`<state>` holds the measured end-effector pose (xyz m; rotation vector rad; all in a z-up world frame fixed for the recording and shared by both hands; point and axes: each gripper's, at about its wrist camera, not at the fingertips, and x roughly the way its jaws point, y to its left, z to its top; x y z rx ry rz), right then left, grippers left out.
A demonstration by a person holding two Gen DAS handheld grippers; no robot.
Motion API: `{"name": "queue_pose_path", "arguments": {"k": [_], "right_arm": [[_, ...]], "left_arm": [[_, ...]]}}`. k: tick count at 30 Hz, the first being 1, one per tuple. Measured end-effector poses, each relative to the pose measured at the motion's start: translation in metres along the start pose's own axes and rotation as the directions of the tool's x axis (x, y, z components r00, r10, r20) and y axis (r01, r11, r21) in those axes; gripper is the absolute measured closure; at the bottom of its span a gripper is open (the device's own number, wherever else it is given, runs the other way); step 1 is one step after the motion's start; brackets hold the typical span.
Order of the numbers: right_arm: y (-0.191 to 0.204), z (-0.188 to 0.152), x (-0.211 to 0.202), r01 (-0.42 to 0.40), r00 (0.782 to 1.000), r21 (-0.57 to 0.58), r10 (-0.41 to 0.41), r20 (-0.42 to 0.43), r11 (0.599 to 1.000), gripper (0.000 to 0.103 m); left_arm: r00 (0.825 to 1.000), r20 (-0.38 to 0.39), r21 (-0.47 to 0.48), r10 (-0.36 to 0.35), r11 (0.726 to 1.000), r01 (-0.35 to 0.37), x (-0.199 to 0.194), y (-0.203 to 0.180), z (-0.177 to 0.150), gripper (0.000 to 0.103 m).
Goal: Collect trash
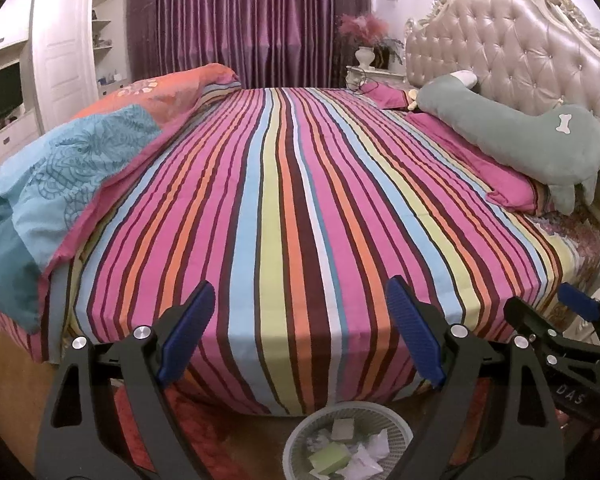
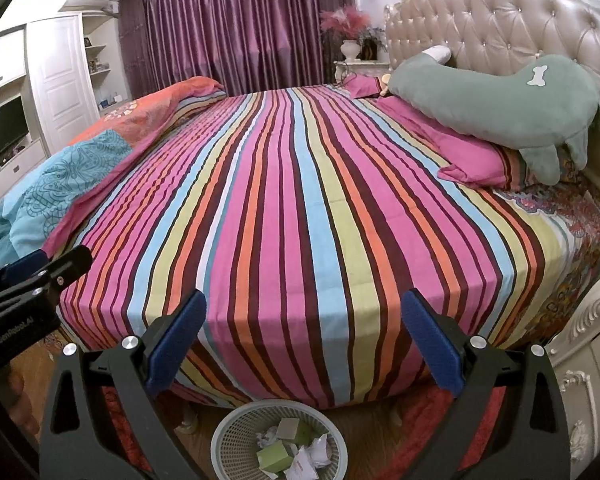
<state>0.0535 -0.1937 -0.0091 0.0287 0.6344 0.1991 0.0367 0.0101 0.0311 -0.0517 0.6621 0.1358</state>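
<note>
Trash (image 2: 288, 450): crumpled white paper and small green and grey cartons, lying in a pale mesh basket (image 2: 236, 432) on the floor at the bed's (image 2: 300, 200) near edge. Judged light; paper soft, best pinched at a raised fold; cartons stiffer, taken across the narrow sides. Left claw (image 1: 300, 332) and right claw (image 2: 302, 340): both spread apart, empty, above the basket. Basket's near rim cut off; lower contents hidden; none seen on the striped sheet.

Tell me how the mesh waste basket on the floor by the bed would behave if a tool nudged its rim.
The waste basket looks like thin perforated plastic, so probably light. It holds only crumpled paper and small green boxes, so a nudge would likely slide it. Its wide round mouth suggests that it resists tipping.
</note>
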Motion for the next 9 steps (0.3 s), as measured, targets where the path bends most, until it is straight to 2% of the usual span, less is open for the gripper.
{"name": "queue_pose_path", "arguments": {"k": [2, 9], "right_arm": [[-0.0005, 0.0001, 0.0002, 0.0, 1.0, -0.002, 0.0, -0.001, 1.0, 0.009], [-0.0009, 0.0001, 0.0004, -0.002, 1.0, 0.0, 0.002, -0.002, 1.0, 0.009]], "left_arm": [[1.0, -0.008, 0.006, -0.018, 1.0, 0.018, 0.001, -0.0015, 0.0, 0.018], [1.0, -0.008, 0.02, -0.016, 1.0, 0.016, -0.0008, -0.0063, 0.0005, 0.018]]}}
